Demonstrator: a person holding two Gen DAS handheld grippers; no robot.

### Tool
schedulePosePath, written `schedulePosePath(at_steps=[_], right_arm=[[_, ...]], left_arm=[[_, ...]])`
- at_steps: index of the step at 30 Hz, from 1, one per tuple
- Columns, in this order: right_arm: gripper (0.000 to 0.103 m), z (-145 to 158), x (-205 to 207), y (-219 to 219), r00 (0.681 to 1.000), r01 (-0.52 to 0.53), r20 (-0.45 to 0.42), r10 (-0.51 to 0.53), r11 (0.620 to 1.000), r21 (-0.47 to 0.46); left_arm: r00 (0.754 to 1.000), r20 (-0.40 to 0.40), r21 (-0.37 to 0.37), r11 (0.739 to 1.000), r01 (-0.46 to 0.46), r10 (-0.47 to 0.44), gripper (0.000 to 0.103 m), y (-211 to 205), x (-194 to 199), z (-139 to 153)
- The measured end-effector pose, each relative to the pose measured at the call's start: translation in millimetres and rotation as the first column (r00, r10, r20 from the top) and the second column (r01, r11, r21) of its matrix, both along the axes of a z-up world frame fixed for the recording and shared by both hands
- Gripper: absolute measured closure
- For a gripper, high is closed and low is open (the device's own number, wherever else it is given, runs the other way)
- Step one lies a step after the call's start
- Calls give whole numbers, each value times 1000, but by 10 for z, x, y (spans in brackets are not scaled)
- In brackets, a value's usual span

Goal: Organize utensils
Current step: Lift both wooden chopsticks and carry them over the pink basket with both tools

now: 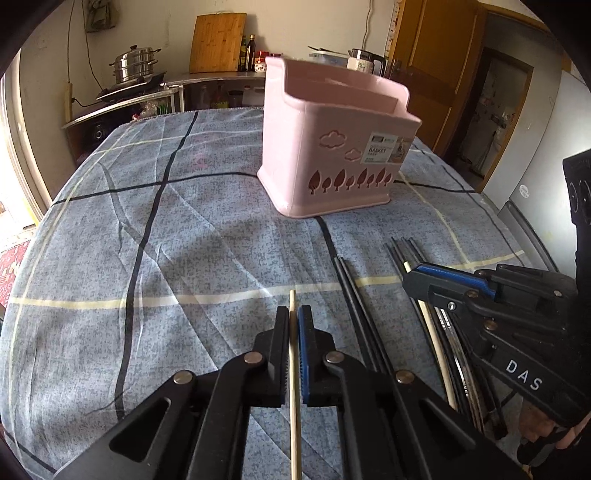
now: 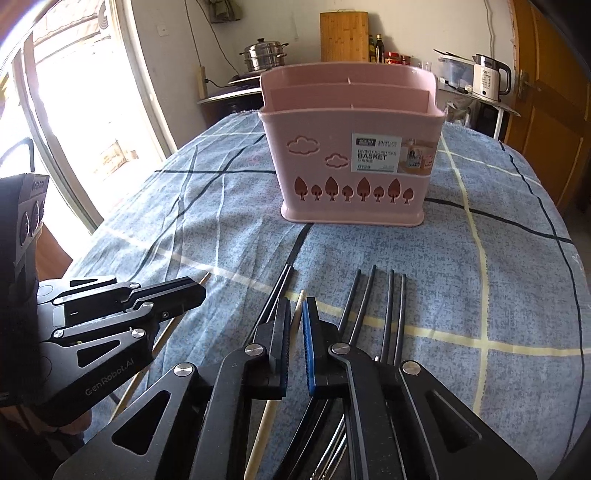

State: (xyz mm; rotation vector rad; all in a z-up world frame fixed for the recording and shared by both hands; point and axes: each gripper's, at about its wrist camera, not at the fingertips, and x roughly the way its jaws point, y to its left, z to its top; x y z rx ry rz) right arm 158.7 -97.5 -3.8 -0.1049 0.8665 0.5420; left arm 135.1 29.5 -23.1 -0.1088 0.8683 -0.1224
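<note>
tablecloth: mottled blue-grey, crossed by thin black and pale cream lines in a wide check.
chopstick basket: pale pink; cut-out clouds above a row of cut-out trees showing darker pink-brown; white and dark label with a peach picture panel.
left gripper: black, one pad blue.
right gripper: black, blue pad.
wooden chopstick: pale tan.
black chopsticks: matte black.
cutting board: honey-brown bamboo grain.
door: amber wood.

steel steamer pot, cutting board & kettle on rear counter
</note>
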Motion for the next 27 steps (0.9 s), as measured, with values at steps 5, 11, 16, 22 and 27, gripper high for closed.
schedulePosePath(at_steps=[5,11,16,22,27], right_arm=[[97,270,-94,-48,998,-5,69,3,999,33],[97,503,-171,-60,992,-13,125,6,998,55],[98,718,-206,-86,983,-21,183,8,997,68],[98,897,-247,-116,972,-27,235,8,997,77],[99,986,-274,-124,965,-31,262,9,996,80]], left_arm=[[995,95,-14,999,42,-41,98,-9,-134,341],[986,156,-29,998,62,-56,98,46,-199,647],[973,224,-19,998,61,-55,98,98,-235,947],[956,285,-10,997,74,-68,98,98,-281,1191],[950,300,-5,996,85,-80,98,85,-271,1259]])
